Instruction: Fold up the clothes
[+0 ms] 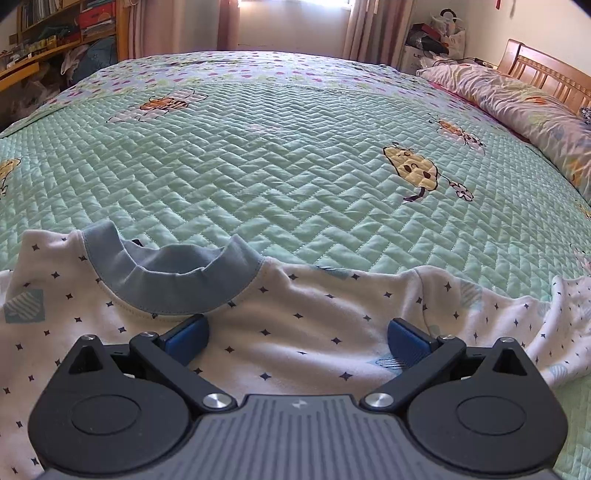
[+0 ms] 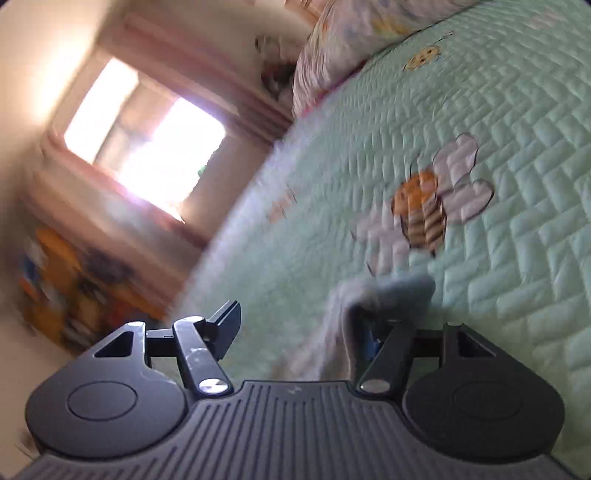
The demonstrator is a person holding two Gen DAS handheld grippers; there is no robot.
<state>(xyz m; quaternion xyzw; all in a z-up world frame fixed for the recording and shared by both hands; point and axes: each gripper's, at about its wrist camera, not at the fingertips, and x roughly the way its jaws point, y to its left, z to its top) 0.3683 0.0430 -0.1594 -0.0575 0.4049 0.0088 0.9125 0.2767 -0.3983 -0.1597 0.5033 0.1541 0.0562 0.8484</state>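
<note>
A white shirt (image 1: pixel 295 317) with small dark stars and a blue-grey collar (image 1: pixel 177 280) lies spread on the green quilted bedspread (image 1: pixel 277 166), collar facing away from me. My left gripper (image 1: pixel 297 336) hangs just over the shirt below the collar. Its blue fingers (image 1: pixel 188 332) are wide apart and hold nothing. In the tilted, blurred right wrist view, my right gripper (image 2: pixel 299 328) is open. A bunched piece of white and grey cloth (image 2: pixel 391 291) drapes over its right finger and hides it. The left finger (image 2: pixel 225 325) is bare.
A rumpled floral quilt (image 1: pixel 524 103) lies along the wooden headboard (image 1: pixel 546 70) at the right. Cluttered shelves (image 1: pixel 55 29) stand at the far left, and bags are piled in the far right corner. A bright window (image 2: pixel 147 147) is beyond the bed.
</note>
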